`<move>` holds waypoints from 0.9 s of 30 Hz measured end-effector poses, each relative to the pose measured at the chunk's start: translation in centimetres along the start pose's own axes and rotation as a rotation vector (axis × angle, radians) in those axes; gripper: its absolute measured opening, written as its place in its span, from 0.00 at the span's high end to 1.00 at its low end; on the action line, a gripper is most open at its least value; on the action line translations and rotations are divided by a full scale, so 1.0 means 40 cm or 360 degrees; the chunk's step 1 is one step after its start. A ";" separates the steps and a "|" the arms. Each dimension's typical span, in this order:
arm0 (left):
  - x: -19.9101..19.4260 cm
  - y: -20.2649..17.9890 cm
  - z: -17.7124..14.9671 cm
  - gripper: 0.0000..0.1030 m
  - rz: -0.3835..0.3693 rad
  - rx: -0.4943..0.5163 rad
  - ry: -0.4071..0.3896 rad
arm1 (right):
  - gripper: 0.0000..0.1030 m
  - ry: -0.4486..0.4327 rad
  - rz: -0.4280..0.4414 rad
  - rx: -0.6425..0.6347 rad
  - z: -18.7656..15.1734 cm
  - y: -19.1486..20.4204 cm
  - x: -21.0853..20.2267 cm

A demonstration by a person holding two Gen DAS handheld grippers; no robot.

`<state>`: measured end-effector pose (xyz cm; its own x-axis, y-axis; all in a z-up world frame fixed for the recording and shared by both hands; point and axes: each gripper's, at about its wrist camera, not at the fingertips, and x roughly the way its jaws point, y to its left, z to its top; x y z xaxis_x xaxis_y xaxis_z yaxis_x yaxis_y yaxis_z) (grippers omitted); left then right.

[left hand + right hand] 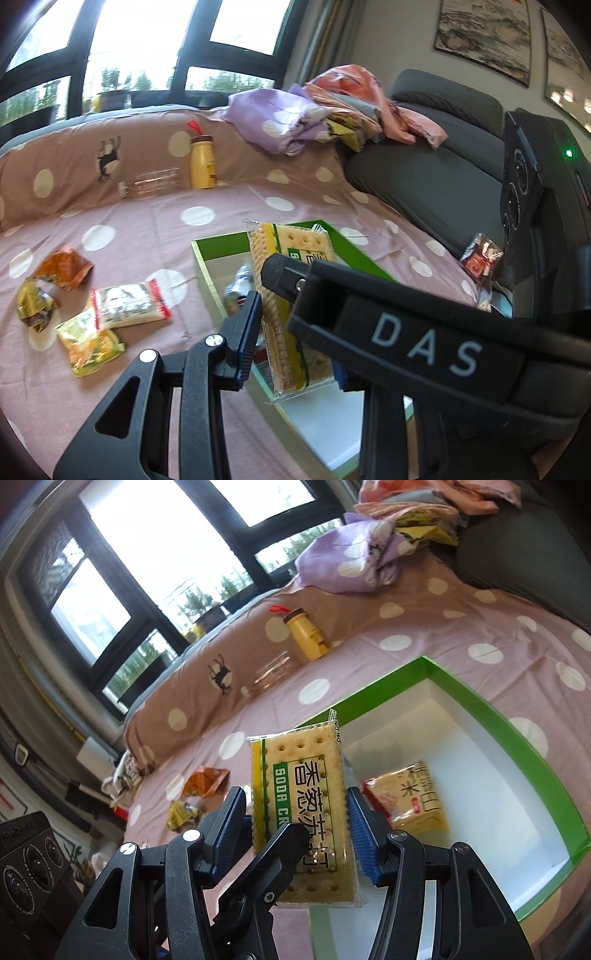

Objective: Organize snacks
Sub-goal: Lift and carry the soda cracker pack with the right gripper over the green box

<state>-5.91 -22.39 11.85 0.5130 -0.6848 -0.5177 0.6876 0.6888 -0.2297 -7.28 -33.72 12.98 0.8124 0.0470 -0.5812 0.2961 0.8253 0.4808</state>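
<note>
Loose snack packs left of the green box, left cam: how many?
4: orange pack farthest, crumpled gold pack, white-red pack, yellow-green pack nearest. Some may be hidden.

Home living room: dark grey ribbed fabric sofa point(424, 177) draped with a pink white-polka-dot cotton sheet point(221, 206), crumpled lilac and pink laundry pile point(314, 107) on its arm, framed ink landscape paintings point(484, 33) on the wall, big black-framed window point(177, 40) onto balcony plants.

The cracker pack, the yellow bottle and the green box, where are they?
cracker pack point(299, 794), right wrist view, on its label.
yellow bottle point(202, 166), left wrist view, on its body.
green box point(498, 716), right wrist view, on its rim.
</note>
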 end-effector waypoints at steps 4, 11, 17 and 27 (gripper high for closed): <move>0.012 -0.026 0.007 0.69 -0.0055 0.0047 0.0009 | 0.43 -0.0048 -0.0043 0.0039 0.007 -0.025 -0.023; 0.049 -0.061 0.016 0.70 -0.0114 0.0105 0.0068 | 0.43 -0.0055 -0.0093 0.0123 0.015 -0.074 -0.032; 0.072 -0.078 0.016 0.70 -0.0165 0.0129 0.0113 | 0.43 -0.0065 -0.0139 0.0184 0.016 -0.106 -0.040; 0.101 -0.097 0.016 0.70 -0.0214 0.0135 0.0178 | 0.43 -0.0058 -0.0182 0.0255 0.017 -0.141 -0.041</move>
<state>-6.18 -28.00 11.18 0.3563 -0.7353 -0.5765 0.7893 0.5671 -0.2354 -9.95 -38.83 11.66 0.7857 -0.0647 -0.6152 0.4614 0.7237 0.5132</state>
